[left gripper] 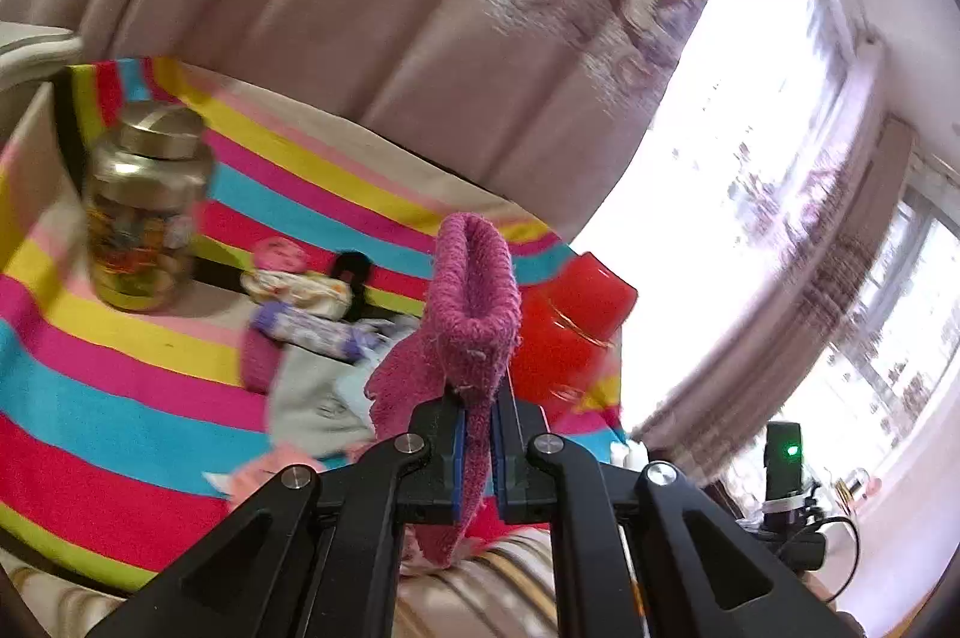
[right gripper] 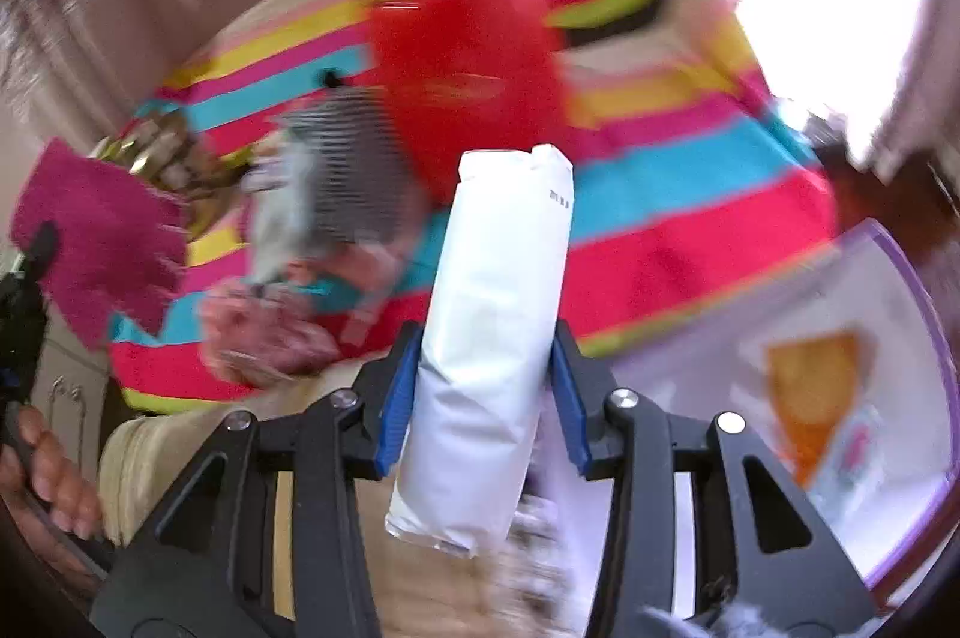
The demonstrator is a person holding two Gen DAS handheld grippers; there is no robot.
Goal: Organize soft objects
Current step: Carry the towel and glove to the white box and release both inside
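My left gripper is shut on a magenta fuzzy sock, which stands up above the jaws over the striped cloth. The same sock shows at the left of the right wrist view. My right gripper is shut on a white soft packet that runs lengthwise between the blue pads. A heap of soft things lies on the cloth: a grey garment, a purple-patterned roll, and a striped grey piece.
A striped multicoloured cloth covers the table. A gold-lidded jar stands at the back left, a red plastic jar at the right. A purple-rimmed white container sits at the right. Curtains and a bright window lie behind.
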